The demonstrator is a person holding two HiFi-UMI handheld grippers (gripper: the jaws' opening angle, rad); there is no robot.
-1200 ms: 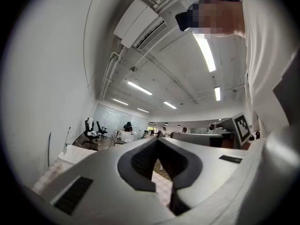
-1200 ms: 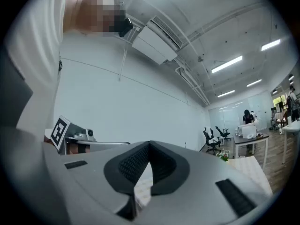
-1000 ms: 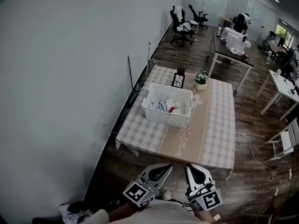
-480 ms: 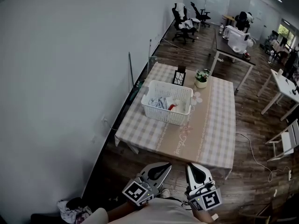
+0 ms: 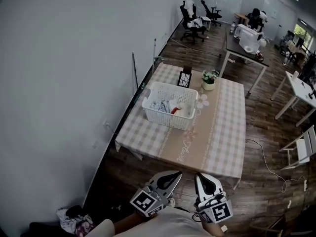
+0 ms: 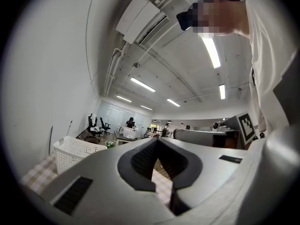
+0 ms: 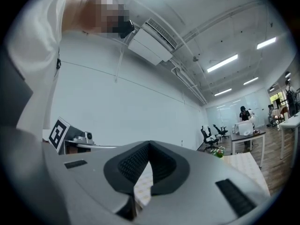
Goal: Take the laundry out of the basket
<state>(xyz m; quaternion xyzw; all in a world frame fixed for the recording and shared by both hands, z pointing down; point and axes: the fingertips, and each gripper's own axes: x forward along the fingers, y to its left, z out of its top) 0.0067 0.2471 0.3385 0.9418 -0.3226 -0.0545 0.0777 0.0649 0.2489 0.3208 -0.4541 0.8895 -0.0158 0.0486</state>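
Observation:
A white slatted laundry basket [image 5: 170, 105] stands on the far left part of a checked table [image 5: 219, 142]. Crumpled laundry [image 5: 165, 105], pale with a bit of red, lies inside it. My left gripper [image 5: 174, 174] and right gripper [image 5: 199, 176] are held close to my body, well short of the table's near edge, both shut with nothing between their tips. In the left gripper view the basket [image 6: 75, 153] shows low at the left beyond the shut left gripper [image 6: 157, 139]. The right gripper view shows the shut right gripper [image 7: 149, 144] tilted upward toward the wall.
A small flower pot [image 5: 208, 80] and a dark framed stand [image 5: 184, 78] sit at the table's far edge. A white wall runs along the left. Office chairs [image 5: 192, 16], desks [image 5: 245, 51] and a person stand further back. A bundle of cloth [image 5: 74, 221] lies on the wooden floor near my feet.
The view has shifted slightly, so the table and basket sit a little further left and higher in the picture. Both grippers stay shut near my body.

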